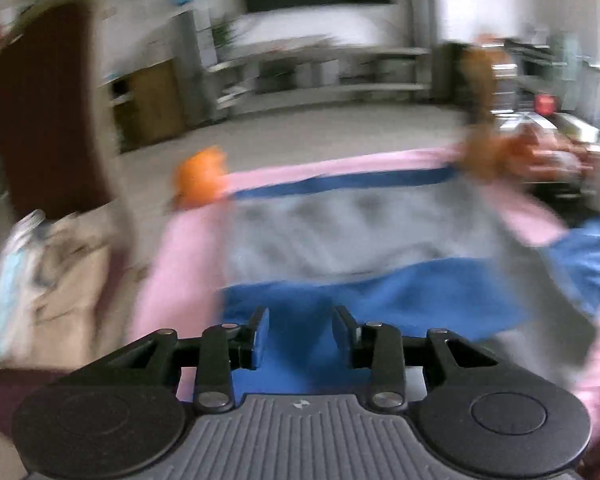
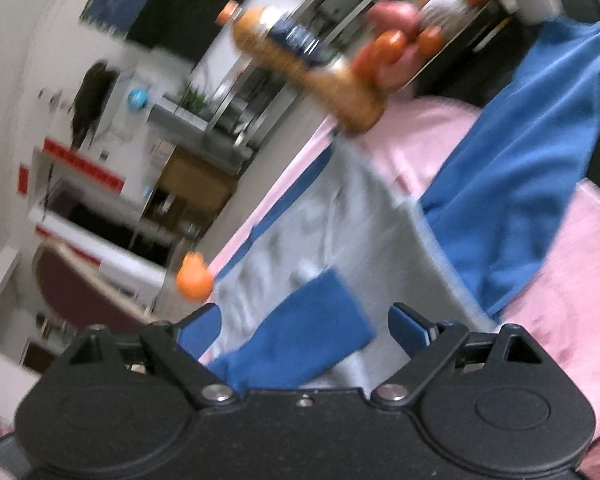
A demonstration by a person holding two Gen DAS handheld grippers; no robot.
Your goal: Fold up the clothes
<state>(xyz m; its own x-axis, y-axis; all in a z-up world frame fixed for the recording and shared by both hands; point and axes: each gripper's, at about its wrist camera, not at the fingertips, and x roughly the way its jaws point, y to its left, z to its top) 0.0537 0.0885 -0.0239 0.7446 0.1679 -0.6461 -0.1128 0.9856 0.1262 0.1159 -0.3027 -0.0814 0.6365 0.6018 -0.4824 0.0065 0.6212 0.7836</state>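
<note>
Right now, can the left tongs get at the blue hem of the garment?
Probably yes: the left tongs are open, with the blue hem directly ahead between their fingers and nothing blocking it, though blur hides contact.

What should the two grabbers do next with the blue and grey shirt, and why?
Probably shut the left gripper first. Its fingers stand apart with the blue hem of the shirt lying between them, so it seems lined up to pinch. The right gripper is open too, over blue cloth. The shirt lies spread on the pink sheet, not yet folded. Blur hides finer detail.
</note>
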